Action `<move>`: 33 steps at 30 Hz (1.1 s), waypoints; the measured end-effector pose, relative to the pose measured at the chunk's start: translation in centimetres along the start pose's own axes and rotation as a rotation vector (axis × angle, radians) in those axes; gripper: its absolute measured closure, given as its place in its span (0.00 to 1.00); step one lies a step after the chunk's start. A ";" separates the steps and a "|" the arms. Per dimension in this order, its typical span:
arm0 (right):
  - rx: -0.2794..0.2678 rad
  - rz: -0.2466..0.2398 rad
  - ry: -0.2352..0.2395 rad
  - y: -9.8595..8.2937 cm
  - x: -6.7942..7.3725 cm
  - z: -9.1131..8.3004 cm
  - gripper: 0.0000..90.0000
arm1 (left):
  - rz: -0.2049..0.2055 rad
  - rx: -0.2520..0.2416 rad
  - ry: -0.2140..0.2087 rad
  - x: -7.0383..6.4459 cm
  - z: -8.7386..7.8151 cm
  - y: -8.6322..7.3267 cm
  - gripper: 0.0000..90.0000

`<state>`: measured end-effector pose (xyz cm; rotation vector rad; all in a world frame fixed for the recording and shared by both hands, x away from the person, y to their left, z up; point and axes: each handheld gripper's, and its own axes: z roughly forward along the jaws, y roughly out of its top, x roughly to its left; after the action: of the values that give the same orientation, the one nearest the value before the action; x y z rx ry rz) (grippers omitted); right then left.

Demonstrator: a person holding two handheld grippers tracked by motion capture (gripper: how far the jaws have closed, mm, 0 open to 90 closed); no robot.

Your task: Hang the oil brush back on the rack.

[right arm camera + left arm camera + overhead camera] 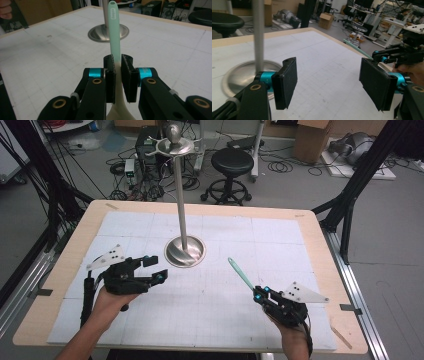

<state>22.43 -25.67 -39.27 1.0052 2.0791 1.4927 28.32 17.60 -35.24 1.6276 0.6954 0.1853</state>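
My right gripper is shut on a utensil with a mint-green handle that points up and away toward the stand. In the right gripper view the utensil runs from a cream-white lower part between the jaws to a green handle with a hole at its tip, and my right gripper pinches it. A metal stand rises from a round base at the table's middle, with hooks at its top. My left gripper is open, left of the base, with nothing between its pads.
The table has a white gridded mat inside a wooden rim. A black stool, cables, boxes and black frame legs stand on the floor beyond the far edge. In the left gripper view my right gripper shows at the far right.
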 end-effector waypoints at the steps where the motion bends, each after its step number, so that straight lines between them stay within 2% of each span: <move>1: -0.007 -0.002 0.006 0.1 0.2 0.0 0.91 | -0.001 0.005 -0.011 -0.2 0.4 0.1 0.36; 8: -0.018 -0.032 0.039 0.8 1.3 0.8 0.91 | -0.003 0.039 -0.069 -1.5 3.6 1.1 0.37; 14: -0.065 -0.067 0.060 1.6 2.7 1.0 0.91 | -0.012 0.059 -0.100 -2.5 5.4 1.1 0.34; 19: -0.101 -0.089 0.073 2.3 3.7 1.2 0.91 | -0.016 0.069 -0.142 -3.3 6.2 1.0 0.36; 25: -0.124 -0.117 0.076 2.6 4.4 1.5 0.91 | -0.046 0.057 -0.190 -3.9 6.9 1.1 0.40; 28: -0.130 -0.120 0.081 2.6 4.7 1.5 0.91 | -0.058 0.053 -0.201 -4.2 7.3 1.1 0.40; 31: -0.144 -0.128 0.084 2.7 4.9 1.5 0.91 | -0.069 0.044 -0.191 -4.4 7.5 1.3 0.40; 33: -0.145 -0.134 0.084 2.8 4.9 1.5 0.91 | -0.089 0.034 -0.197 -4.5 7.6 1.4 0.40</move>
<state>21.06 -20.53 -36.73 0.7460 2.0173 1.6152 28.91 8.74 -34.21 1.6181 0.6205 -0.0517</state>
